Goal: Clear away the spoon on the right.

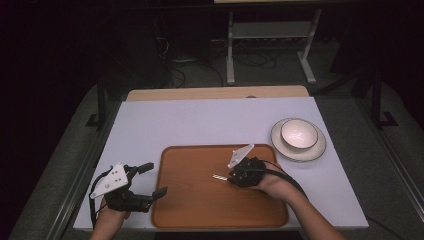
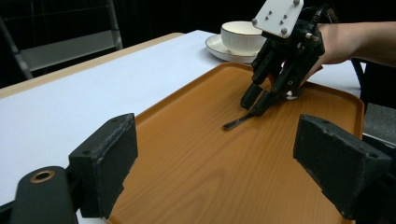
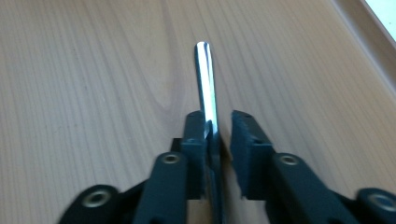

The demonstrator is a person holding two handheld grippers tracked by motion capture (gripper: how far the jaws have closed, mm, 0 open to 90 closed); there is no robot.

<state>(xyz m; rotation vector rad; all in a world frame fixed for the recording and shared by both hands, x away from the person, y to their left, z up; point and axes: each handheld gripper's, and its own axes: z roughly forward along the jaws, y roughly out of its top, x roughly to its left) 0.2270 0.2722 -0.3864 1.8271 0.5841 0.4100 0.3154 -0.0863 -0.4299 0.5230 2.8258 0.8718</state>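
A slim shiny metal utensil handle (image 3: pixel 206 84) lay over the brown wooden tray (image 1: pixel 190 200), between the right gripper's (image 1: pixel 231 176) narrowly parted jaws; the left gripper (image 1: pixel 152 181) gaped wide.

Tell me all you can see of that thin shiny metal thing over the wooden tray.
The metal utensil handle is slim, flat and polished, with a rounded tip. It sticks out from between the jaws of the right tongs, low over the wooden tray. The left jaw touches it; a gap shows at the other. Its far end is hidden, so I cannot tell what utensil it is, or whether it touches the tray.
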